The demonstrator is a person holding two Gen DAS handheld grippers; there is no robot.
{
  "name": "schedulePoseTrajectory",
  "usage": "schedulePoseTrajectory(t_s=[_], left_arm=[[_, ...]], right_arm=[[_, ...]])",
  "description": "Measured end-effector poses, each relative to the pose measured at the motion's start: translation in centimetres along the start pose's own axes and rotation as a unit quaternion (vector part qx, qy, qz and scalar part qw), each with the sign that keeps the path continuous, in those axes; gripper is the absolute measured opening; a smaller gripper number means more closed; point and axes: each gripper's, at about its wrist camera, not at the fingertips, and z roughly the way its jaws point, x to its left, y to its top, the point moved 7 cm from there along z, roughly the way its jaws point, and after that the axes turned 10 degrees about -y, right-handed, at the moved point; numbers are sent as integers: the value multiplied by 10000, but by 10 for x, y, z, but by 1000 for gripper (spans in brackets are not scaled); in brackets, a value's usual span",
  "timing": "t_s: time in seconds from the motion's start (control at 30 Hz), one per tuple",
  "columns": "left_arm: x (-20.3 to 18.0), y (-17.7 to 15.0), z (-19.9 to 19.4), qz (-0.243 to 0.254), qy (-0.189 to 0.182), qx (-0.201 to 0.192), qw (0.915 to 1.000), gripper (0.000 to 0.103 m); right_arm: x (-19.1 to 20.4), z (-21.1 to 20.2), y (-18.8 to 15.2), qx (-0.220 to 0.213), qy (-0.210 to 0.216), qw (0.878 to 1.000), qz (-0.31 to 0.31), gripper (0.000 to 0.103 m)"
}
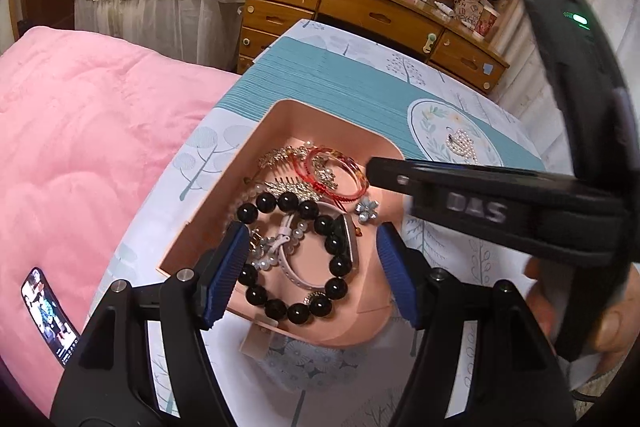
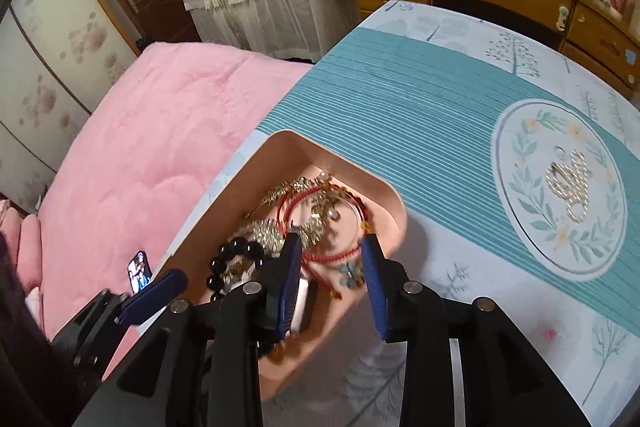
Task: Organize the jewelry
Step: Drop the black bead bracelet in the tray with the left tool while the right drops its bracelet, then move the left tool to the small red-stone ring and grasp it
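A: Jewelry status — most pieces lie heaped in the pink tray (image 1: 320,115) on the bench (image 1: 344,79): black bead bracelet (image 1: 336,245), red bangle (image 1: 352,167), gold hair comb (image 1: 280,155), pale watch strap (image 1: 296,277), small blue flower piece (image 1: 367,207). One pearl brooch (image 2: 570,187) sits apart on the round floral mat (image 2: 520,227), to the far right of the tray.

B: Claws?

A: Left claw (image 1: 312,267) is spread wide, empty, hanging over the near end of the tray above the bead bracelet; contact cannot be told. Right claw (image 2: 332,279) also parted and empty — fingers straddle the red bangle and flower piece in its own view, height above them unclear.

B: Step in hand, by my reading: right claw is picking one piece out of the tangle, or has just dropped one.

A: Judgement only. If picking, lower over a single item, not the overlap of bangle and red cord, or two will lift together. Pinch the bangle across its rim. Lift slowly; watch for snagged comb teeth.

B: Left claw?

A: Could steady the tray wall, since the tray looks light and may slide on the cloth. Keep the two claws from crossing — they are close over the tray.

B: Brooch remains outside the tray; probably a later pick.
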Motion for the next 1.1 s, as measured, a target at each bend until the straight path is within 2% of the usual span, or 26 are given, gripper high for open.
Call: schedulePoseTrajectory(t_s=[0.2,0.67,0.8,0.97,1.1], left_arm=[[-15,-6,3,232,-5,0,9997,64],[-64,-14,2,791,-72,19,9968,63],[-84,-20,4,1011,-174,98,9947,63],[-114,-33,9,1297,-395,264,9904,63],[-138,-54,24,1664,-540,571,9829,63]], right_arm=[[-37,-28,-23,-217,-7,9992,337,31],[-149,-92,-67,-683,-462,9911,1040,31],[-174,-94,-77,-688,-604,9887,1189,31],[-194,-80,-97,-428,-710,9890,1227,31],[-199,-68,-116,-288,-760,9896,1189,31]])
